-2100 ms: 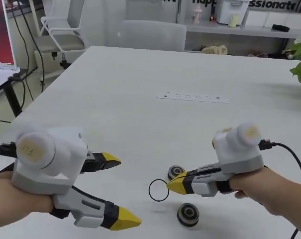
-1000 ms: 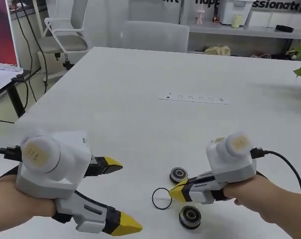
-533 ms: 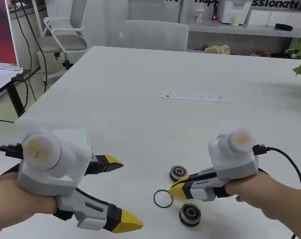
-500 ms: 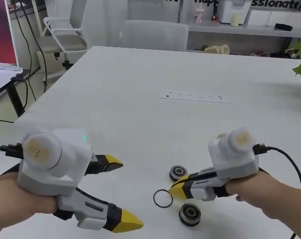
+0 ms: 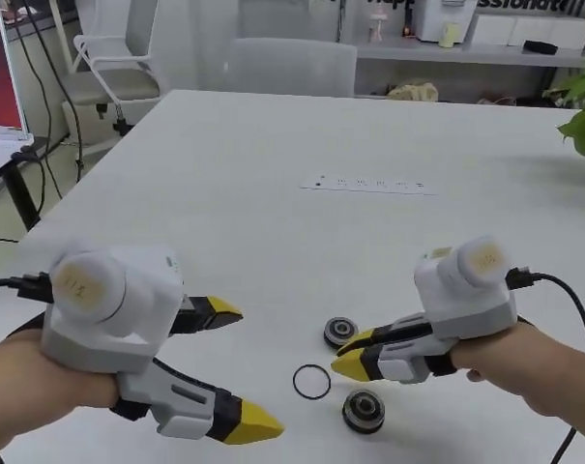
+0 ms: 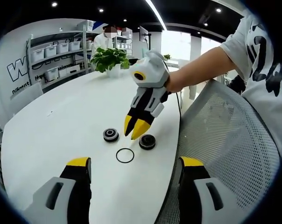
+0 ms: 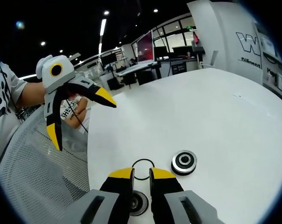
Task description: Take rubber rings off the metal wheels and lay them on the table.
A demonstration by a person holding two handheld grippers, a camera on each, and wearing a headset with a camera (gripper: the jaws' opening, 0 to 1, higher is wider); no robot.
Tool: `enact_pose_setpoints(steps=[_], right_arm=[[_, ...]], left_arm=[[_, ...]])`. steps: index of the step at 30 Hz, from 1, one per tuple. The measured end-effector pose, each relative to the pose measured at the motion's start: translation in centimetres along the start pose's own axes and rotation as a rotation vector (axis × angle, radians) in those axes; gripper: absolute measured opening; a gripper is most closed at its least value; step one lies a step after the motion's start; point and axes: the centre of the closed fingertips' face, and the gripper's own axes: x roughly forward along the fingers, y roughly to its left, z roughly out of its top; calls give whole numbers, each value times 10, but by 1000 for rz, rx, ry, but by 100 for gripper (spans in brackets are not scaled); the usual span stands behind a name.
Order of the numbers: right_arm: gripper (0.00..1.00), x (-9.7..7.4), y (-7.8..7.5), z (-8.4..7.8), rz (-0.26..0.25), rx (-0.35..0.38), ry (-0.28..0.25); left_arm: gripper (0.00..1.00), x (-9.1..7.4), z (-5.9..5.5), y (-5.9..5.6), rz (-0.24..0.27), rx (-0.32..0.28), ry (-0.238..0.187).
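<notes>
Lying on worktop [image 5: 273, 193]: ring [image 5: 311, 381], thin and black, flat and free of any grip.
Wheels: far wheel [image 5: 341, 332] and near wheel [image 5: 364, 411], both flat on the worktop and near each other, with the ring just beside them. Dark rims on both, too small to tell whether rubber remains on either.
Right gripper [image 5: 345, 355]: hovering low between the two wheels, tips just beside the ring. Fingers barely parted, pinching nothing.
Left gripper [image 5: 242, 367]: held apart from the parts, across the ring from the other gripper. Fingers spread wide, empty.
Handling, ring: likely light, soft and stretchy. Apt to snap back onto a rim or flick away once released.
Handling, wheels: likely hard, smooth and heavy for their size. Apt to skid on the slick worktop, or to roll if tipped on edge.
Where to take hold: probably one wheel pinned across its faces or at the hub by one gripper. Rubber then nipped at the outer edge by the other and peeled sideways over the rim.
Risk: slim rubber hard to catch with blunt tips, and an unpinned wheel liable to slide away under the pull.
</notes>
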Motion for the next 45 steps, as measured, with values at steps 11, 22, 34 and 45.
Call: enact_pose_setpoints(steps=[11, 22, 34, 45], right_arm=[[12, -11, 4, -5, 1, -10, 1], [13, -24, 6, -11, 5, -24, 4], [13, -34, 3, -23, -3, -29, 21], [13, -38, 5, -33, -4, -32, 32]], left_arm=[[74, 8, 5, -2, -16, 2, 3], [72, 18, 12, -4, -38, 7, 1], [70, 28, 17, -7, -55, -3, -4], [68, 39, 18, -10, -72, -3, 1]])
